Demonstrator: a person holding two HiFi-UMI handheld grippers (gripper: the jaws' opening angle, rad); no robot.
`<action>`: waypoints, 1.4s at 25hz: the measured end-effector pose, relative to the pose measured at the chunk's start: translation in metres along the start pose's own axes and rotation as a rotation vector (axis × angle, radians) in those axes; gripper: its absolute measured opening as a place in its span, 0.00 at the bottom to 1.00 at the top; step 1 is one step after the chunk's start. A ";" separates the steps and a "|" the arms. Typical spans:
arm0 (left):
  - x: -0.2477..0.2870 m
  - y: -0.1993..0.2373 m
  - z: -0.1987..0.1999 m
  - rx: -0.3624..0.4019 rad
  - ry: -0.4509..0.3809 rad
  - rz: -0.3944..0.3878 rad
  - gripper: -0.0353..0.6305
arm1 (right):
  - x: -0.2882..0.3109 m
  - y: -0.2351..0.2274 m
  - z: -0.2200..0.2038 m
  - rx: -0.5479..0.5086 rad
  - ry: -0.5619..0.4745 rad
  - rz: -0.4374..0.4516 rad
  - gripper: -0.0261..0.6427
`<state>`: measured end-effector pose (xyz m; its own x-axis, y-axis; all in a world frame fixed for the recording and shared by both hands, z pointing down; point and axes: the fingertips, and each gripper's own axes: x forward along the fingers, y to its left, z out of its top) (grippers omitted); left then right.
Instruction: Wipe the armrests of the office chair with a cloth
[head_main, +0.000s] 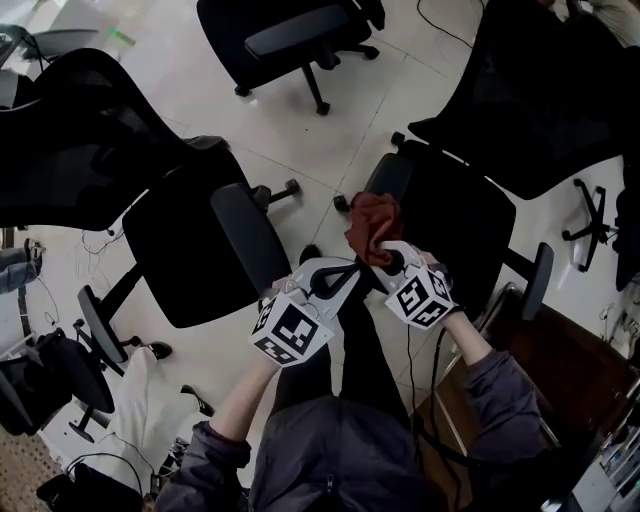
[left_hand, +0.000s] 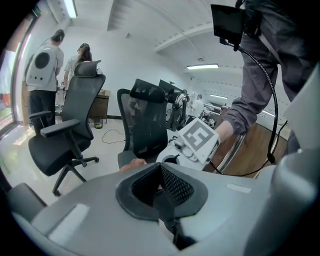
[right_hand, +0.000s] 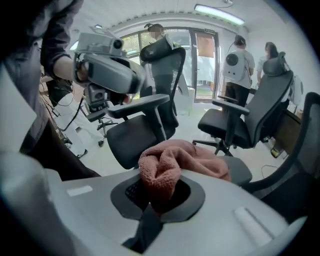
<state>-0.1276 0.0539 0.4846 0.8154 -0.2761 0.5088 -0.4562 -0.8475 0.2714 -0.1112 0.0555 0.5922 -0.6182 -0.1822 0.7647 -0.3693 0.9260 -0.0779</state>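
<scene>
A rust-red cloth (head_main: 371, 224) is bunched in my right gripper (head_main: 386, 258), which is shut on it. In the right gripper view the cloth (right_hand: 172, 167) fills the jaws of that gripper (right_hand: 157, 195), and its far end hangs over a grey armrest pad (right_hand: 243, 173); I cannot tell if they touch. That armrest (head_main: 390, 178) belongs to the black office chair (head_main: 455, 222) ahead on the right. My left gripper (head_main: 338, 276) sits just left of the right one, shut (left_hand: 161, 192) and empty.
A second black chair (head_main: 185, 250) stands at the left, its armrest (head_main: 248, 238) close to my left gripper. More chairs stand beyond (head_main: 300, 40). A wooden desk (head_main: 560, 370) and cables lie at the right. Two people (right_hand: 239, 70) stand far off by the windows.
</scene>
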 end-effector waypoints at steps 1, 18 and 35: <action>-0.001 0.000 -0.002 -0.005 0.002 -0.003 0.07 | -0.002 0.011 0.001 -0.004 -0.004 0.027 0.07; -0.004 -0.011 -0.014 -0.031 0.012 0.007 0.07 | 0.011 -0.154 0.009 0.020 0.034 -0.216 0.07; -0.013 -0.003 -0.013 -0.027 -0.008 0.012 0.07 | 0.004 -0.075 0.011 0.036 0.015 -0.222 0.07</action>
<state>-0.1410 0.0660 0.4879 0.8128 -0.2899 0.5052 -0.4754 -0.8314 0.2877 -0.0936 -0.0184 0.5945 -0.5090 -0.3751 0.7748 -0.5197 0.8514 0.0708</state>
